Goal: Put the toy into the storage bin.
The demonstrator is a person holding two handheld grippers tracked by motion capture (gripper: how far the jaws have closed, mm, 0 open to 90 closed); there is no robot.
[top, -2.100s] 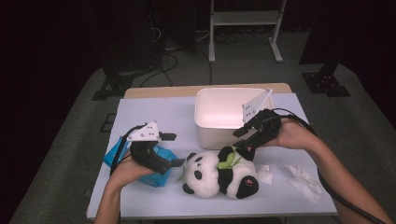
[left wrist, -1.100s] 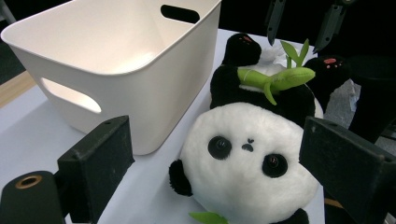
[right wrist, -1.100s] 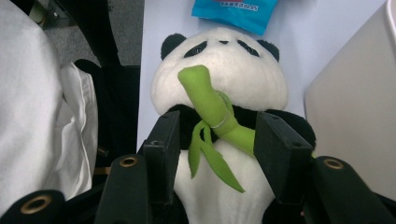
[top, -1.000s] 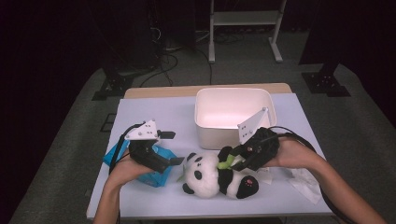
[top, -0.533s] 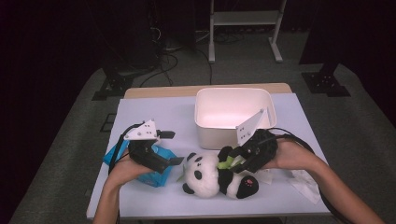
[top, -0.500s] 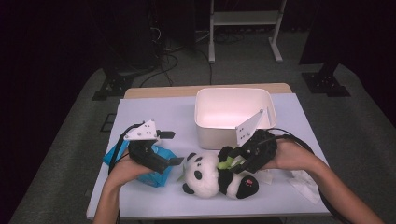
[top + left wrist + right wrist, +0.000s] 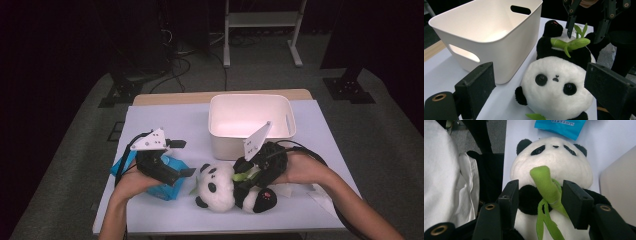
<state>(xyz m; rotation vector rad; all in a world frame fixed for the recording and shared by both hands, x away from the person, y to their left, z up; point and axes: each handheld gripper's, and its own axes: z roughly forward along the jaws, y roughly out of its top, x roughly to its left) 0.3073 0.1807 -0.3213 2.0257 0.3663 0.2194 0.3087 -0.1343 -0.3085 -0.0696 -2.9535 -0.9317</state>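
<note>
Covering table [image 7: 165, 127], pale sheet, dark room

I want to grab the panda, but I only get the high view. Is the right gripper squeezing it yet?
Observer: Not yet. The right gripper view shows the right gripper open, with its pads on either side of the green bamboo on the panda and gaps between.
Operator: And the left one?
Observer: The left gripper is open too. It points at the panda's face without touching it.
</note>
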